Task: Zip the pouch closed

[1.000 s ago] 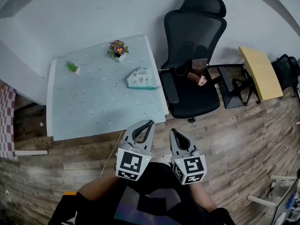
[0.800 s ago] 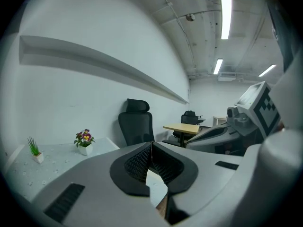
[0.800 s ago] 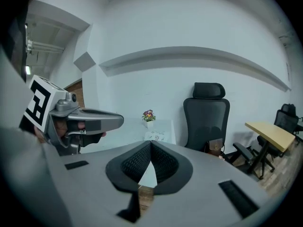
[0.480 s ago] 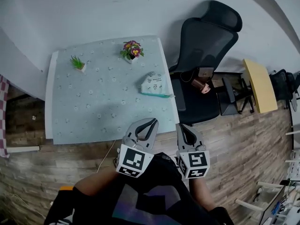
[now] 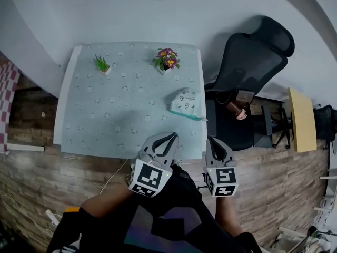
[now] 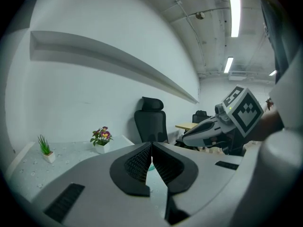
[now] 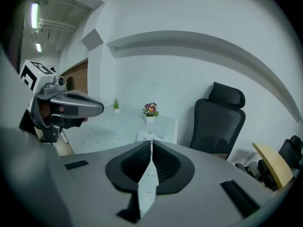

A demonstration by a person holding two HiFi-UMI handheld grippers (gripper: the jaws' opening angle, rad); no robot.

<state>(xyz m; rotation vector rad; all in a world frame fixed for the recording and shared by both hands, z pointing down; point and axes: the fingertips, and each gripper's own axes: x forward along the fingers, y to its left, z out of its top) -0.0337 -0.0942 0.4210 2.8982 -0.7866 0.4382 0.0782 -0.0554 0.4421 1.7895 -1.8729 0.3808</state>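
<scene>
There sat the pale green dotted tablecloth [image 5: 105, 115], up at eleven o'clock. A spiky green plant in a white pot [image 5: 101, 64] stood at its far edge, purple and yellow flowers in a white pot [image 5: 166, 60] at twelve. A black mesh office chair [image 5: 253, 62] waited at two o'clock, a yellow wooden tabletop [image 5: 298, 119] at three.

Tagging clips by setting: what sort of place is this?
Probably an office or lab room: a black office chair, a yellow desk beside it, and strip lights overhead.

One table [image 5: 105, 115], one pouch [image 5: 186, 103], two potted plants [image 5: 166, 60] [image 5: 101, 64], one chair [image 5: 253, 62], two grippers [image 5: 171, 135] [image 5: 213, 140]
</scene>
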